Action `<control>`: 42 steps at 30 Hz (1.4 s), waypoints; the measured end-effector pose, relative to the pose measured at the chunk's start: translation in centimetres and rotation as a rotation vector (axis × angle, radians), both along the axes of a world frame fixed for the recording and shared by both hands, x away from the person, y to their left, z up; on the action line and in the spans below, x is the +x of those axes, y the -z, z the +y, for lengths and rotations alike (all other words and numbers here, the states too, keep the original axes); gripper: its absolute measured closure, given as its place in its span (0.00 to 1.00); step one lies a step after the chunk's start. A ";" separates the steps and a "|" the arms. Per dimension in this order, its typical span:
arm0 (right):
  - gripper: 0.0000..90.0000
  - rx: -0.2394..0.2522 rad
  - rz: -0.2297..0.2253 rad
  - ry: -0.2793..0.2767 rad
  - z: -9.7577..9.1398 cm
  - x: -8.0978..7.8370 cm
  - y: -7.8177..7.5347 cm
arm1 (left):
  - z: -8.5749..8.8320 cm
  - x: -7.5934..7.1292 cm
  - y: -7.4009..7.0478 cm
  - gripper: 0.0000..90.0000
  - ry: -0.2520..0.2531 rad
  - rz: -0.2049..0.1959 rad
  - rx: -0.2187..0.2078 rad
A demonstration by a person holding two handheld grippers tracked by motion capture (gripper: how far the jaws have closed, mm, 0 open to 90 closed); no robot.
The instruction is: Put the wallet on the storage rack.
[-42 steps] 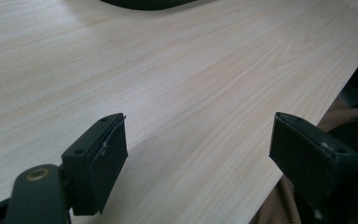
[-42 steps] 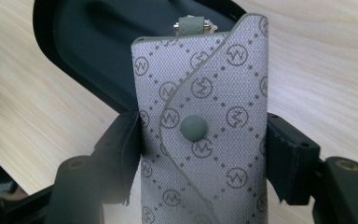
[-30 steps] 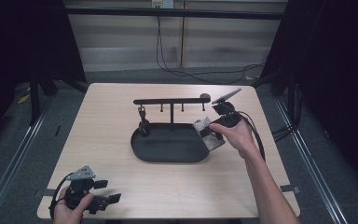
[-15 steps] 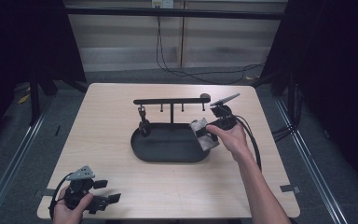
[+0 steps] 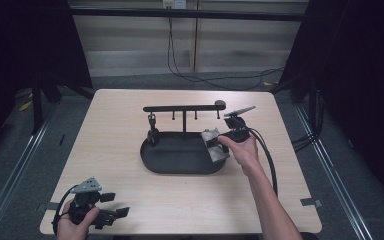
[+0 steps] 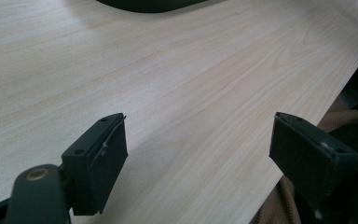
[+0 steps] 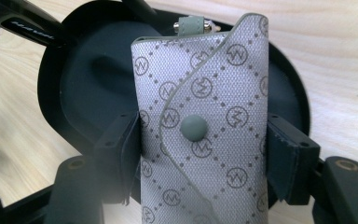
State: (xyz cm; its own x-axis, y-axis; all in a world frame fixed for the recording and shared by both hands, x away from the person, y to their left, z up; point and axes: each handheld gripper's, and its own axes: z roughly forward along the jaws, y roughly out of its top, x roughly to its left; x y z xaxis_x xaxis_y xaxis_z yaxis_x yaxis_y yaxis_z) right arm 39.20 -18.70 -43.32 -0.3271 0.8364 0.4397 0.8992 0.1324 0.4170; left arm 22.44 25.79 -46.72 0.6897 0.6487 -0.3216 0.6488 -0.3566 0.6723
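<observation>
Right gripper: jaws clamped on grey patterned pouch, centre right of high view, over black tray | Left gripper: jaws spread wide, nothing held, lower left, above table.

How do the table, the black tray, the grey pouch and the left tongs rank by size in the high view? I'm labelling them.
Largest to smallest:
1. table
2. black tray
3. left tongs
4. grey pouch
The last two look close, and the left tongs sit nearer the camera, so that order is unsure.
</observation>
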 end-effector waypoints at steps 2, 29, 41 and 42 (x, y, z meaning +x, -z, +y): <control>0.38 -0.004 0.009 0.006 0.1 0.1 0.4 | 0.0 0.0 0.0 0.21 0.001 0.004 -0.001; 0.38 -0.064 0.009 0.001 2.0 0.7 3.9 | 0.1 0.0 0.0 0.21 0.000 0.004 0.001; 0.38 -0.066 -0.016 -0.017 1.8 0.5 3.6 | 0.2 0.0 0.0 0.21 -0.001 0.003 -0.006; 0.37 -0.062 -0.021 -0.014 1.8 0.4 3.4 | 0.2 0.0 0.0 0.21 -0.001 0.002 -0.006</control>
